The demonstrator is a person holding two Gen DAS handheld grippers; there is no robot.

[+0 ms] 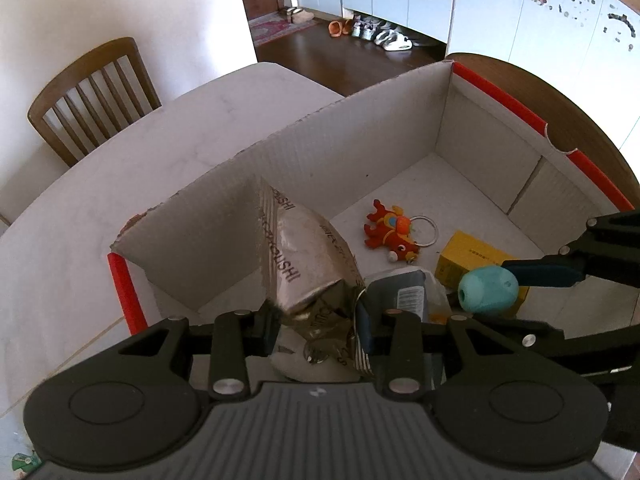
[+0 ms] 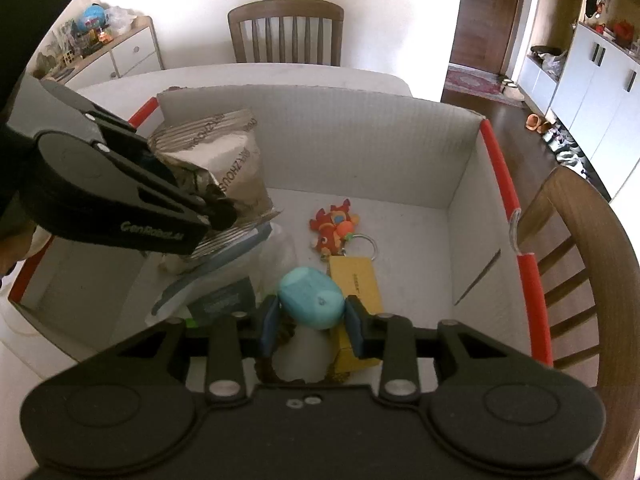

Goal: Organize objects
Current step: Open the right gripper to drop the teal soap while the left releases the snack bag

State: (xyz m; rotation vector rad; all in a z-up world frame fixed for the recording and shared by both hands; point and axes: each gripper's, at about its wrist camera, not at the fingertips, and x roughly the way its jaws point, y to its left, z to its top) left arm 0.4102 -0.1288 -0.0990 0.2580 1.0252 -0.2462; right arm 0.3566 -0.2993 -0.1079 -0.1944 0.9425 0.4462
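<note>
I am holding the silver snack bag [image 1: 304, 264] in my left gripper [image 1: 316, 330] and the blue egg toy [image 2: 311, 297] in my right gripper [image 2: 314, 330], both gripping tight over the box [image 2: 360, 120]; the red keychain [image 2: 334, 230] and yellow packet [image 2: 358, 284] are already lying on the box floor; these two are still waiting to be dropped.

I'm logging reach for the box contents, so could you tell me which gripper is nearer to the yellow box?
Right. The right gripper, holding the teal egg-shaped toy, hangs directly over the yellow box. The left gripper grips the foil snack bag toward the opposite side.
</note>
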